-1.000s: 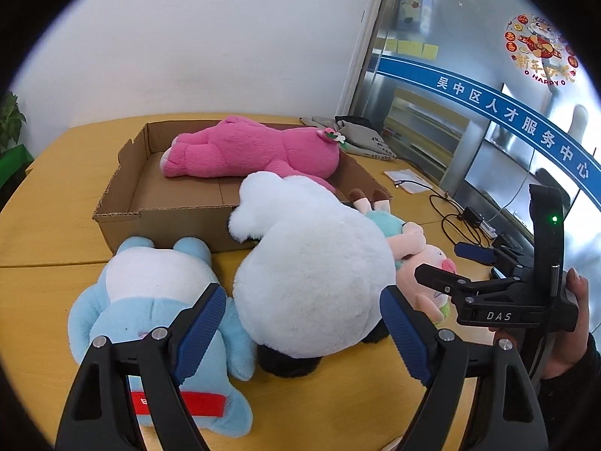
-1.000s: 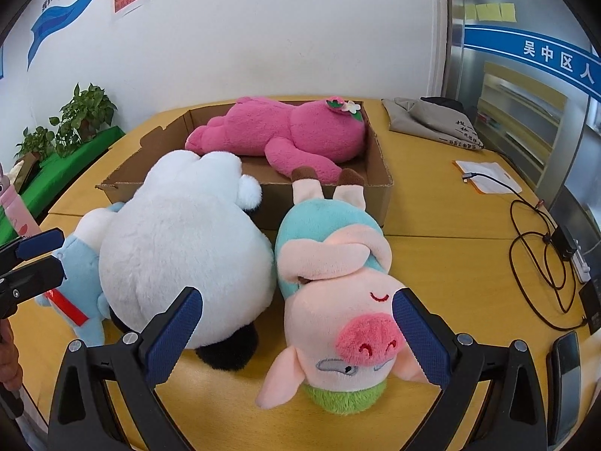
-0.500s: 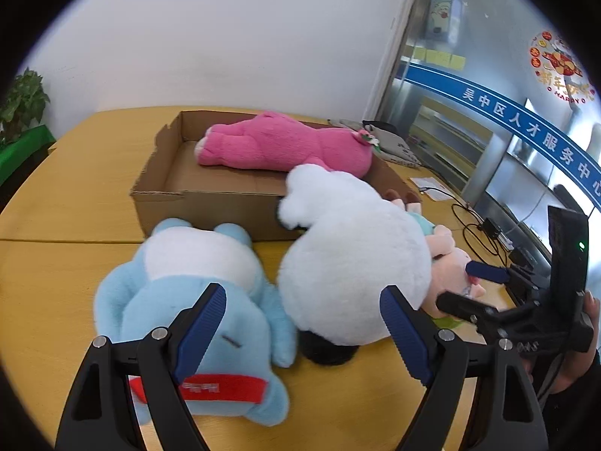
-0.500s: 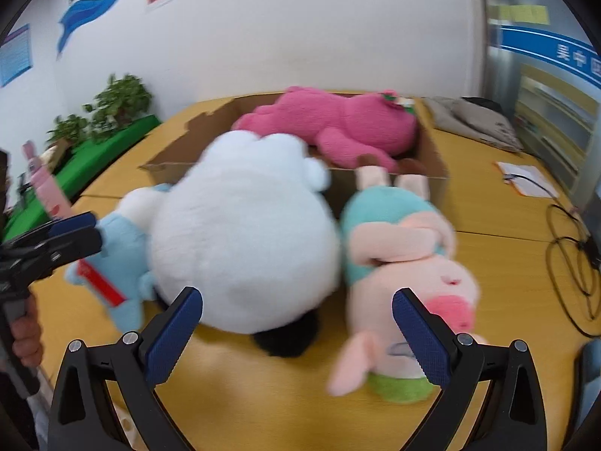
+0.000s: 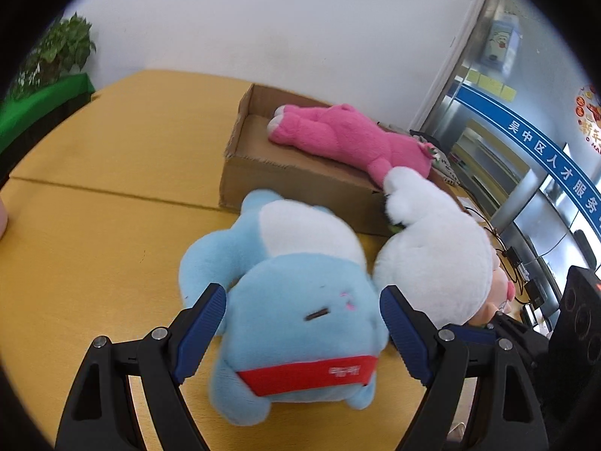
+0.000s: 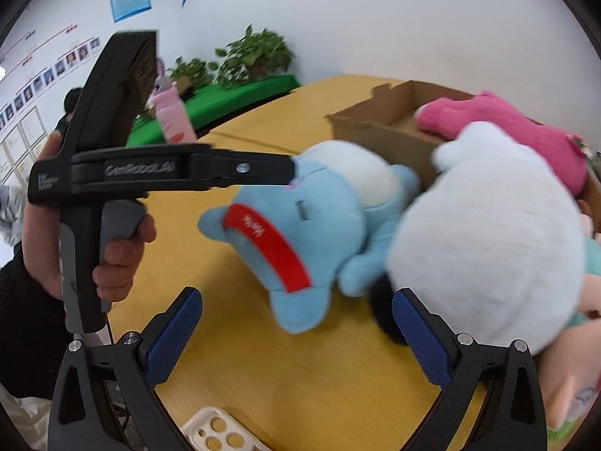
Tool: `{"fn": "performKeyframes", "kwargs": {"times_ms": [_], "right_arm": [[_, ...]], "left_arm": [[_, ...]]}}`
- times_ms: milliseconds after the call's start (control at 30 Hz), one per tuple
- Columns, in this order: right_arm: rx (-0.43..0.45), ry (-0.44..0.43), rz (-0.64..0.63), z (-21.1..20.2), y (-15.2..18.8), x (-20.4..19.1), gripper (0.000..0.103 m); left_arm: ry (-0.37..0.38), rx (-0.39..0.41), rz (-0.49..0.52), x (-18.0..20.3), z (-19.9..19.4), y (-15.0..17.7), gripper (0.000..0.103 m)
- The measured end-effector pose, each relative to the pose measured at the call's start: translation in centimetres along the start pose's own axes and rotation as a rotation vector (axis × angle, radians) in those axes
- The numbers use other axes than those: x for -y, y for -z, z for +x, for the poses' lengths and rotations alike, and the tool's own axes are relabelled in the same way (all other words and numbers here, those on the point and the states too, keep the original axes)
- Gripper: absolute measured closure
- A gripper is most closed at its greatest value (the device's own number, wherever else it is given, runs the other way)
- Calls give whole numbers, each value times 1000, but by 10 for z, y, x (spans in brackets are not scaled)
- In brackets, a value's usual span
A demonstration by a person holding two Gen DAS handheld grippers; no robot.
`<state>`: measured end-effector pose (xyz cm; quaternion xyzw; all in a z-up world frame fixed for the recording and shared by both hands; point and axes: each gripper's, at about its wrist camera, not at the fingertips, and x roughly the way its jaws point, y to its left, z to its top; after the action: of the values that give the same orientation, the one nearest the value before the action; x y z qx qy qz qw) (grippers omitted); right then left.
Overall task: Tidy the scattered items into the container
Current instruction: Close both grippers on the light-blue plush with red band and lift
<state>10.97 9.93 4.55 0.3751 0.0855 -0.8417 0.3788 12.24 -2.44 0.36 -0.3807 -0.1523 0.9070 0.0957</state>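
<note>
On the yellow table (image 5: pixel 94 233), left gripper (image 5: pixel 302 323) has its jaws wide, straddling the head of the blue plush (image 5: pixel 296 300); pads sit just beside the fabric on both sides, can't tell if they actually press. Blue plush lies flat, red band (image 5: pixel 311 374) toward the camera. White plush (image 5: pixel 435 255) touches it at its 3 o'clock, pig plush (image 5: pixel 501 293) tucked behind the white one. Cardboard box (image 5: pixel 300 184) is at 12 o'clock from the blue plush, touching it, with the pink plush (image 5: pixel 345 137) lying inside. Right gripper (image 6: pixel 296 334) jaws wide apart, nothing between the pads but table; blue plush just beyond at 12 o'clock, white plush by the right pad. Person's hand (image 6: pixel 109 259) grips the left tool's handle at 9 o'clock in the right wrist view
</note>
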Motion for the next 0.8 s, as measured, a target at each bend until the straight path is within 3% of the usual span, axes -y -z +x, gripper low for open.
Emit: {"fn": "performKeyframes", "kwargs": {"times_ms": [167,267,433,500,667,800], "right_arm": [[-51,8,-42,39,-8,-11,0],[-62,62,-85,58,-13,-17,0],[-58,206,-132,77,-12,-24,0],[-42,221,-117,77,-10,-27,0],[-6,237,-126,70,-2,-30,18],[12,231,-115,55,1,-31,24]], "left_arm": [[118,-58,-82,-23,14,8,19],[190,-95,-112,-30,22,10,18],[218,-110,-120,-34,27,14,18],[232,-112,-136,-35,28,16,18],[242,-110,-130,-32,24,18,28],[229,-90,-103,-22,14,19,31]]}}
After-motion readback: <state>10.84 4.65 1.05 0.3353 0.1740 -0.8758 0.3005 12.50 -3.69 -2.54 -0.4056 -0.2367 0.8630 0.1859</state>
